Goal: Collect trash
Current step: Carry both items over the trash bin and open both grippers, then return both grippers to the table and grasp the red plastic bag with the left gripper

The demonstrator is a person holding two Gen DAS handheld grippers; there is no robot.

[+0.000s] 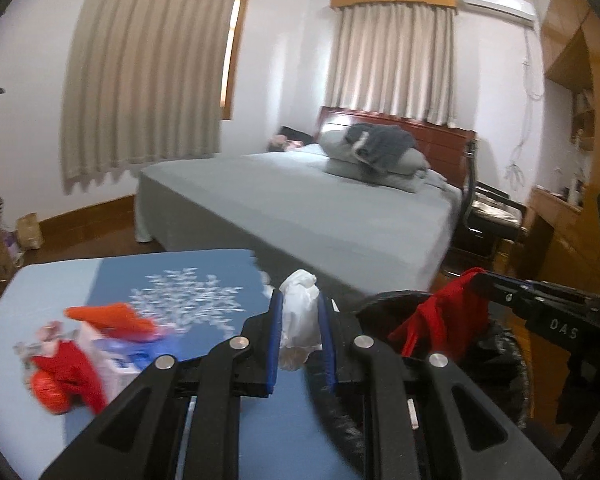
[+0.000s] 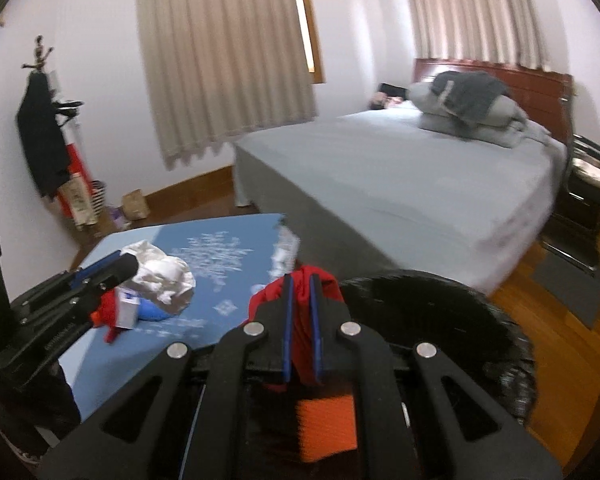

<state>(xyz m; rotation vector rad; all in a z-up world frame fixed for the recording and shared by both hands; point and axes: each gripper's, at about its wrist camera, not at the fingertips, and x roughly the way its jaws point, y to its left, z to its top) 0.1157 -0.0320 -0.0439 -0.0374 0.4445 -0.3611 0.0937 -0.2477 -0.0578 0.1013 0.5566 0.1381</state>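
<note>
The left gripper (image 1: 300,300) clamps a crumpled white plastic bag (image 1: 299,316) between its blue pads, held above the edge of a blue table (image 1: 204,276). The right gripper (image 2: 301,284), jaws nearly closed, pinches a red wrapper (image 2: 300,336) beside a black-lined trash bin (image 2: 440,300). More red and white litter (image 1: 88,348) lies on the tabletop's near left. A grey-sheeted bed (image 1: 320,200) and beige curtains (image 1: 148,80) fill the room behind.
</note>
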